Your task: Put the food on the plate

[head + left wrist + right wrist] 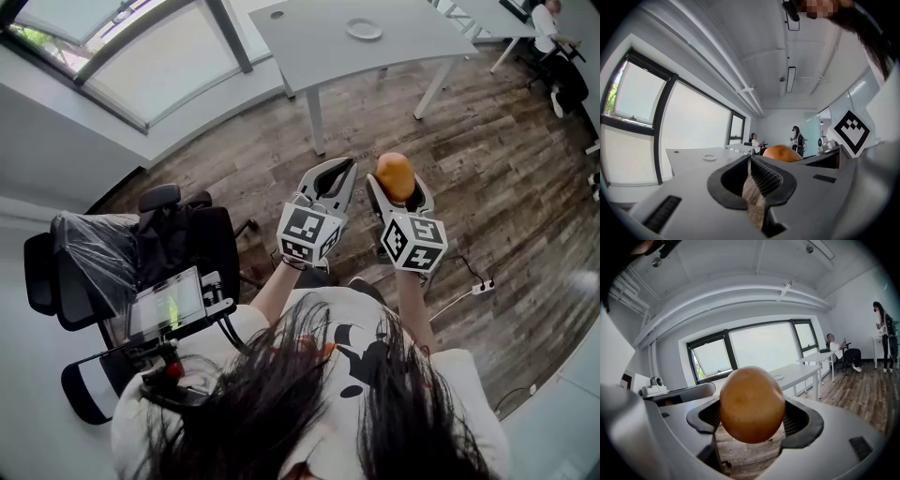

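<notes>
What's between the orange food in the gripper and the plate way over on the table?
Just bare wooden floor, then a bit of empty table before the plate. The head view shows it.

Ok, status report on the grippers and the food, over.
Left gripper shut, empty. Right gripper shut on the food. Plate on far table. Open floor between.

Black office chair (192, 246), wooden floor (506, 169), window (141, 58)

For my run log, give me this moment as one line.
left gripper: shut, empty | right gripper: shut on food | plate: on far table | food not yet placed
</notes>
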A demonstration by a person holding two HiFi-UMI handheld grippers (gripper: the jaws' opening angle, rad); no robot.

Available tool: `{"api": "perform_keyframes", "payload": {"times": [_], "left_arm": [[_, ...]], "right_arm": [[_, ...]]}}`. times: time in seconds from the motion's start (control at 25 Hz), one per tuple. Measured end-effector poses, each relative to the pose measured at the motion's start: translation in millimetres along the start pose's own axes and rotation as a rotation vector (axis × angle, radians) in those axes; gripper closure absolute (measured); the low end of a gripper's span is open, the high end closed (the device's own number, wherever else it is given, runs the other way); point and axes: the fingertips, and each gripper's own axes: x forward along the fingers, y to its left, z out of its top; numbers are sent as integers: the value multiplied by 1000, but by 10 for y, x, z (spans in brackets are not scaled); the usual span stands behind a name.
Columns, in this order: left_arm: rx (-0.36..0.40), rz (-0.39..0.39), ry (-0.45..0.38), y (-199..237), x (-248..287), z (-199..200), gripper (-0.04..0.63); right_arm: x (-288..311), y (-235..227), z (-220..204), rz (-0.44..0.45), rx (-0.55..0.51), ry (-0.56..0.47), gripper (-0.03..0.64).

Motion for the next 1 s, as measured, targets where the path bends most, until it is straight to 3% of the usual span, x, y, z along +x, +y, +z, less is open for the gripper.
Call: {"api": "perform_keyframes", "payload": {"times": [0.4,0.68,1.0], "left_arm": [[-28,-31,6,577,-64,2,589],[-20,-41,14,438,-104,-86,589],[-38,-41,27,562,-187,-188,589]], "right_arm": [[417,322,4,-49,0,18,238],[258,206,-92,-73,18,8,238],[284,293,-209,-86,29,22,238]]}}
